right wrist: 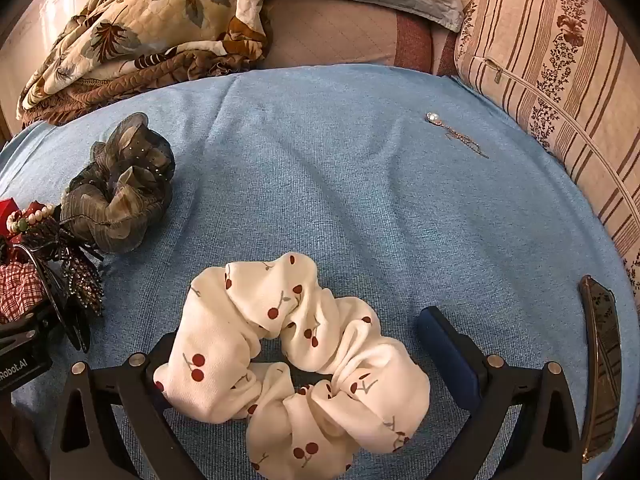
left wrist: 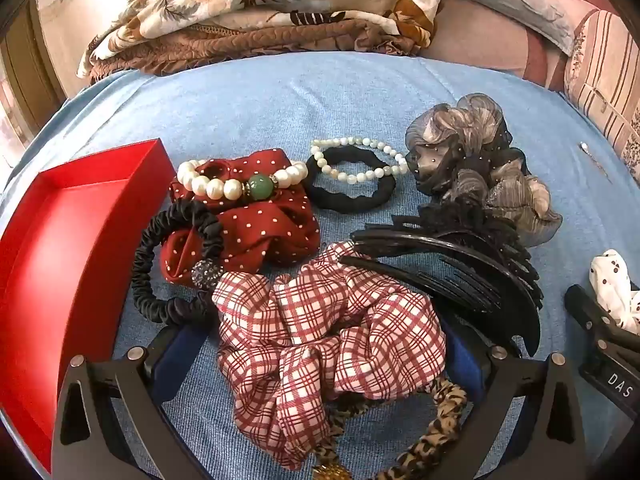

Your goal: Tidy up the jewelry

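Hair ties and beads lie on a blue cloth [left wrist: 280,96]. Left gripper [left wrist: 320,352] is wide open and holds nothing; a plaid scrunchie [left wrist: 320,344] lies between its fingers. A red box [left wrist: 80,240] sits to its left, near a pearl bracelet [left wrist: 236,182] on a red dotted scrunchie [left wrist: 256,232]. Right gripper [right wrist: 308,356] is wide open too, around a cherry scrunchie [right wrist: 288,360], not squeezing it. A small earring [right wrist: 434,118] lies far off.
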Action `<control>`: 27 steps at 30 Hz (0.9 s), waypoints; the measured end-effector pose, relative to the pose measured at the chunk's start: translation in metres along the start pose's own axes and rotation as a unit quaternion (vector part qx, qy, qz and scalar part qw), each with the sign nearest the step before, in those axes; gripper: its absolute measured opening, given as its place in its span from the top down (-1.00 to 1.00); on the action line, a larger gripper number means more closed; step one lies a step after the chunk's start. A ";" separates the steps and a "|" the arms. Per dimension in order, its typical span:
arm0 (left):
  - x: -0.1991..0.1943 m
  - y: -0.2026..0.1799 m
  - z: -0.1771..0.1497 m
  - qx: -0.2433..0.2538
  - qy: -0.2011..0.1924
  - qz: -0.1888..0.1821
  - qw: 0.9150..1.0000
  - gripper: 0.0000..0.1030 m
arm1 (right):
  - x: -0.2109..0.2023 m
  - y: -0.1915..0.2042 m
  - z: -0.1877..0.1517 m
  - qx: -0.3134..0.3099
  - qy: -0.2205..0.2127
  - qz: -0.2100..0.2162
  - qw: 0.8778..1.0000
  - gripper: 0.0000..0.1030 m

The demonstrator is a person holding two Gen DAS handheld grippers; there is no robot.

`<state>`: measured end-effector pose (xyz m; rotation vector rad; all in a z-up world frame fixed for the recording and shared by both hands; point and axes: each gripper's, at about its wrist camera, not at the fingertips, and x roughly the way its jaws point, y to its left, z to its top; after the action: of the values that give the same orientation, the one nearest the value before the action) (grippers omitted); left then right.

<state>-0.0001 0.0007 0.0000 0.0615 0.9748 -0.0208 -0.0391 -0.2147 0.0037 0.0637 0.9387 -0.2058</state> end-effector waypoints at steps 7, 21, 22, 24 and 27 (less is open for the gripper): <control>0.001 0.002 0.000 -0.001 0.004 -0.002 1.000 -1.00 | 0.001 0.000 -0.001 0.000 0.000 0.000 1.000 -1.00; 0.001 0.002 0.000 0.000 0.004 0.000 1.000 -1.00 | 0.000 0.001 -0.001 -0.001 0.001 -0.001 1.000 -1.00; 0.001 0.002 0.000 0.000 0.004 0.000 1.000 -1.00 | 0.000 0.001 -0.001 -0.001 0.001 -0.001 1.000 -1.00; 0.001 0.002 0.000 0.000 0.004 0.000 1.000 -1.00 | 0.001 0.001 -0.001 -0.001 0.001 -0.002 1.000 -1.00; 0.001 0.003 0.001 0.000 0.004 0.000 1.000 -1.00 | 0.001 0.001 0.000 -0.002 0.000 -0.002 1.000 -1.00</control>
<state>0.0010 0.0036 0.0000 0.0622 0.9837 -0.0210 -0.0389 -0.2138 0.0030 0.0581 0.9399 -0.2085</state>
